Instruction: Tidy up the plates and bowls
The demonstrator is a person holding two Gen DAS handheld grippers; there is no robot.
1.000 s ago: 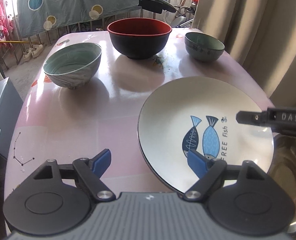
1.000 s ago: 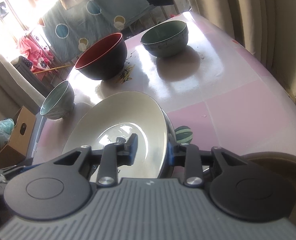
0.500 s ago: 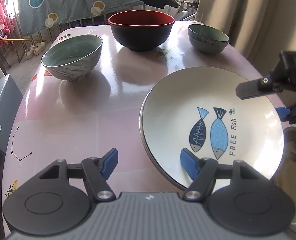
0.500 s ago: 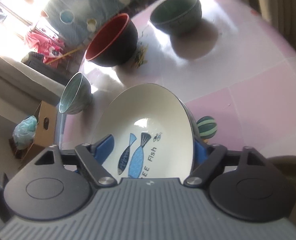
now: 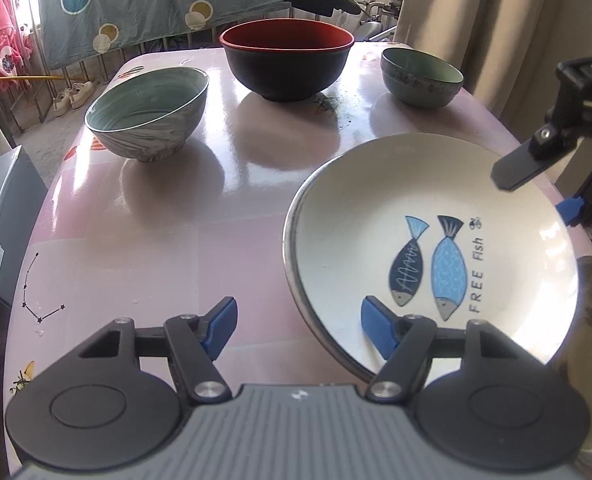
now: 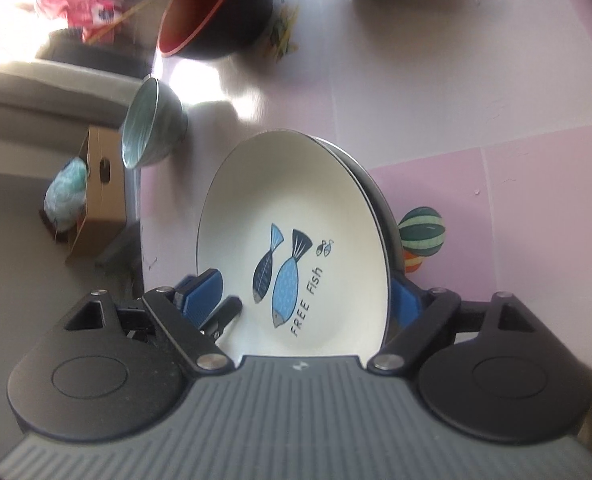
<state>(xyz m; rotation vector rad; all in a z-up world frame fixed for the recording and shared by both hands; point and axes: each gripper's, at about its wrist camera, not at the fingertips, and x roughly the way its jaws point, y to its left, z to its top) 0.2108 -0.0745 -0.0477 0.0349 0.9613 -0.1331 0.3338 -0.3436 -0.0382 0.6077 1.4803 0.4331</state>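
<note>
Since a second ago the right hand-held gripper (image 6: pixel 304 300) has let go of the plate's (image 5: pixel 436 240) rim and swung over it; its jaws, then nearly together on that rim, are now wide and opening, with the plate between them but no pad pressing on it. From the left wrist view that gripper now shows at the right edge, raised above the plate's far right rim. The plate has settled flat from its earlier tilt. It is white, printed with two blue fish and "FREE Fish", and it rests on a second plate whose grey rim (image 5: pixel 296 276) shows under its left side. Both lie toward the counter's (image 5: pixel 175 240) near right corner.

The left hand-held gripper (image 5: pixel 296 324) has narrowed a little and barely shifted. Its jaws stand apart with nothing clamped; the right fingertip (image 5: pixel 376 330) hangs over the plate's near rim, the left one over bare pink counter.

Along the far edge stand three bowls, well apart from the plates: a pale green bowl (image 5: pixel 147 114) toward the left edge, a black bowl (image 5: pixel 287 60) with a red inside in the middle, and a small green bowl (image 5: pixel 422 76) toward the far right corner. A watermelon print (image 6: pixel 422 232) marks the counter just beside the plates.
</note>
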